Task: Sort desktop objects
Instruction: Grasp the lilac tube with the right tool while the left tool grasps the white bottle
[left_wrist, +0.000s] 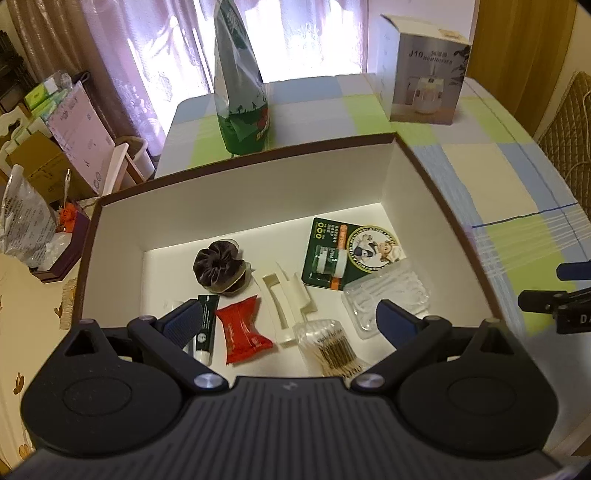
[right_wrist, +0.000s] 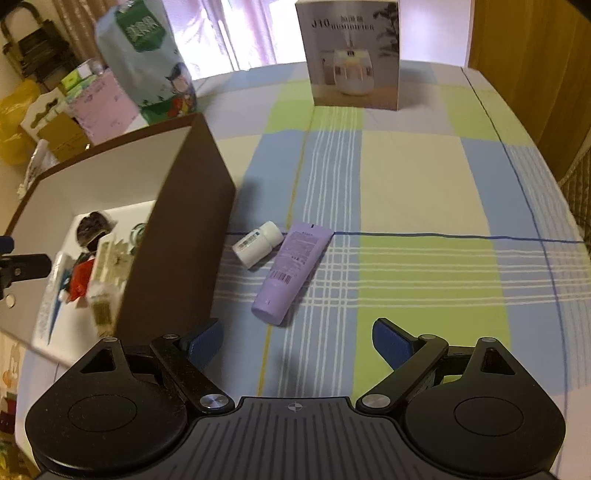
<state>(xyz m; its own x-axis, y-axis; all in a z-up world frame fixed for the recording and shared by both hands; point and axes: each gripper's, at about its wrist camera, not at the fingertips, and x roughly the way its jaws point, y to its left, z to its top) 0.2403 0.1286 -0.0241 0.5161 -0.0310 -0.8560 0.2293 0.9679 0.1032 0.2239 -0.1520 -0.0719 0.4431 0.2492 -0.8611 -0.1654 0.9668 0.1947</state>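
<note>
Desk (right_wrist: 406, 177) under a checked cloth carries everything here, and most of the sorting looks finished. Largest on it is the brown box (left_wrist: 436, 184) with white inner walls, open at the top, which already holds the bulk of the small things. At the far edge stand a humidifier carton (right_wrist: 354, 55) and a tall green bag (left_wrist: 240, 92), both well apart from the work; whether they count as things to sort I cannot tell.

Inside the box, seen from the left wrist, lie a green blister card (left_wrist: 328, 254), a clear case of floss picks (left_wrist: 388, 295), a clear tub of cotton swabs (left_wrist: 328, 347), a white clip (left_wrist: 288, 299), a red packet (left_wrist: 243, 334), a dark scrunchie (left_wrist: 219, 271) and a small dark tube (left_wrist: 205, 332). They are loosely spread on the floor of the box, some touching.

Two things remain outside, by my judgement the rest of the job: a purple tube (right_wrist: 291, 269) and a small white bottle (right_wrist: 258, 243), both lying on the cloth just beside the box's outer wall, near each other.

Left claw (left_wrist: 291, 321) hangs over the box, spread wide and empty. Right claw (right_wrist: 299, 339) is likewise spread and empty, pointed at the purple tube, which sits just ahead of it.
</note>
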